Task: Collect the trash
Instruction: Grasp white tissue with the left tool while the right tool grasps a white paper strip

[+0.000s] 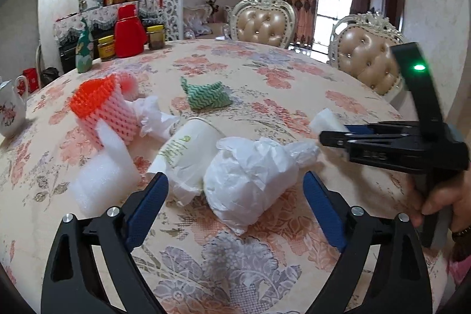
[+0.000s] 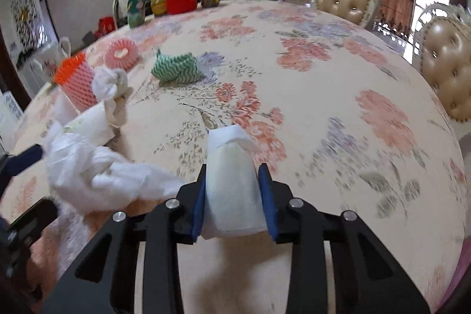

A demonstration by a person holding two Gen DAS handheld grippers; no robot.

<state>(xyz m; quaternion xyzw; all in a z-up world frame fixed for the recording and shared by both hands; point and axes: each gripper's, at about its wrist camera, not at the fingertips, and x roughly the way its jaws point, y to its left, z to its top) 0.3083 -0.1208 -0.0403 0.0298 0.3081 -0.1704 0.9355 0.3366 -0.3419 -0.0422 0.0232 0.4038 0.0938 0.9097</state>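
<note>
right claw (image 2: 232,190) pinching foam pad (image 2: 231,184) between blue pads, side on, pad pressed at both flanks so as to come off worktop (image 2: 338,108) whole. left claw (image 1: 235,208) gaping wide, empty, straddling white bag (image 1: 250,178), likely next for pickup. just beyond: cup (image 1: 185,149) tipped on its side, foam block (image 1: 103,181), orange net (image 1: 100,108), tissue (image 1: 153,114), green cloth (image 1: 206,96), all loose on worktop, clustered near left claw for easy reach.

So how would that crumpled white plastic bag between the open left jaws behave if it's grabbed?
The white plastic bag looks thin and crinkled, so it probably collapses in the left gripper. It likely weighs little, and its loose tail may drag.
</note>
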